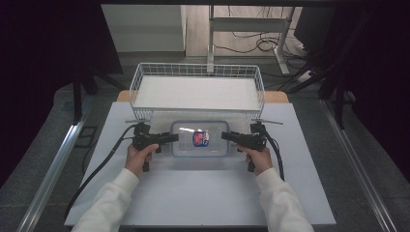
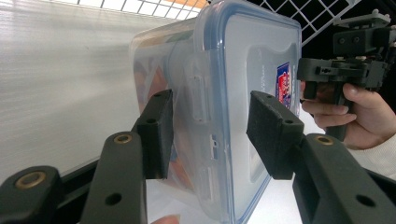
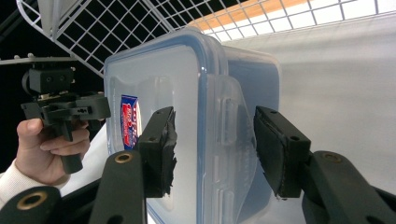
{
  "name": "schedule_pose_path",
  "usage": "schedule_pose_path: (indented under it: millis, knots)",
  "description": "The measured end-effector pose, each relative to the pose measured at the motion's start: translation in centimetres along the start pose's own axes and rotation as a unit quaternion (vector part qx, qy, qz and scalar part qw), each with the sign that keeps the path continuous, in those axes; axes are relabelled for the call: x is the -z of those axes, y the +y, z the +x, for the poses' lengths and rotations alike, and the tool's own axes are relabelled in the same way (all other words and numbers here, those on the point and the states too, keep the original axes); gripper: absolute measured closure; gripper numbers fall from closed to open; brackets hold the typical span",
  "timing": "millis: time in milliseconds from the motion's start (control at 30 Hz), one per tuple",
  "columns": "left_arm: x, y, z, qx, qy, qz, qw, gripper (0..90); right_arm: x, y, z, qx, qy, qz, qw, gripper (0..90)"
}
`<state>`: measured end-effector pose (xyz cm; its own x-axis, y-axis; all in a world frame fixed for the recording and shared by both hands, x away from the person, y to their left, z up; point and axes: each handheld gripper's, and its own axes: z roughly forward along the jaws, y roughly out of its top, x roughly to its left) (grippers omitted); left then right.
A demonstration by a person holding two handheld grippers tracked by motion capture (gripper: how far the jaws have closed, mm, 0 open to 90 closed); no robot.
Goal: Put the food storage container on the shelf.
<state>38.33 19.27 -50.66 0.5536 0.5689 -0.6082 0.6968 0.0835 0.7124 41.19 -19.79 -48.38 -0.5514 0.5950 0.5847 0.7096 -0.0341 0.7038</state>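
Both grippers straddle the clear lidded container [image 1: 199, 138] from either end. Left gripper [image 1: 170, 137] and right gripper [image 1: 228, 136] stand half open — whether the pads press, I cannot tell. Container sits mid-table [image 1: 203, 193], just near of the wire basket [image 1: 198, 70].

Table: a pale grey tabletop [image 1: 203, 193] sits in the middle of the room, its wooden edge showing at the far corners.
Floor: dark grey floor [image 1: 43, 154] lies on both sides of the table.
Rails: a metal rail [image 1: 53, 164] runs along the floor left of the table, another rail [image 1: 360, 169] right of it.
Beyond the table: a white desk frame [image 1: 251, 29] stands on light flooring, with cables [image 1: 256, 46] on the floor beneath it.
Sides: black curtains [image 1: 43, 58] hang left and right of the table.
Light: dim, even, brightest on the tabletop.
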Motion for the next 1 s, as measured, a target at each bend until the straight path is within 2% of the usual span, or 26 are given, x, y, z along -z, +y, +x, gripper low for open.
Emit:
schedule_pose_path:
  millis: [200,367,400,633,700,733,867,900,933,1000]
  knots:
    - [-0.7,-0.3,0.5,0.016,0.001,-0.002,0.9999,51.4,-0.3,-0.3,-0.2,0.015,-0.020,-0.014,0.9996,48.9]
    - [-0.9,-0.3,0.6,0.017,0.004,-0.009,0.9998,51.7,-0.6,-0.5,-0.3,0.017,-0.037,-0.005,0.9992,48.8]
    - [-0.9,-0.3,0.6,0.018,0.006,-0.008,0.9998,51.6,-0.7,-0.5,-0.3,0.018,-0.041,-0.010,0.9989,49.0]
    - [-1.0,-0.5,0.9,0.032,0.007,-0.018,0.9993,51.2,-1.0,-0.6,-0.3,0.016,-0.046,-0.020,0.9986,48.5]
    - [-1.1,-0.5,0.9,0.035,0.011,-0.021,0.9991,50.7,-1.0,-0.7,-0.2,0.015,-0.055,-0.024,0.9981,47.8]
    - [-1.1,-0.4,1.2,0.018,0.020,-0.023,0.9994,50.3,-1.2,-0.7,-0.1,0.011,-0.064,-0.031,0.9974,47.6]
    - [-1.3,-0.4,1.1,0.031,0.028,-0.032,0.9986,49.3,-1.3,-0.7,0.0,0.007,-0.071,-0.037,0.9968,47.4]
    - [-1.3,-0.4,1.1,0.035,0.029,-0.036,0.9983,48.1,-1.4,-0.8,0.0,0.003,-0.074,-0.040,0.9964,47.0]
    - [-1.3,-0.4,1.0,0.039,0.026,-0.039,0.9982,43.7,-1.6,-0.9,0.0,0.005,-0.081,-0.041,0.9959,42.1]
    - [-1.3,-0.4,1.0,0.033,0.027,-0.040,0.9983,41.3,-1.9,-1.1,0.1,0.005,-0.079,-0.039,0.9961,38.7]
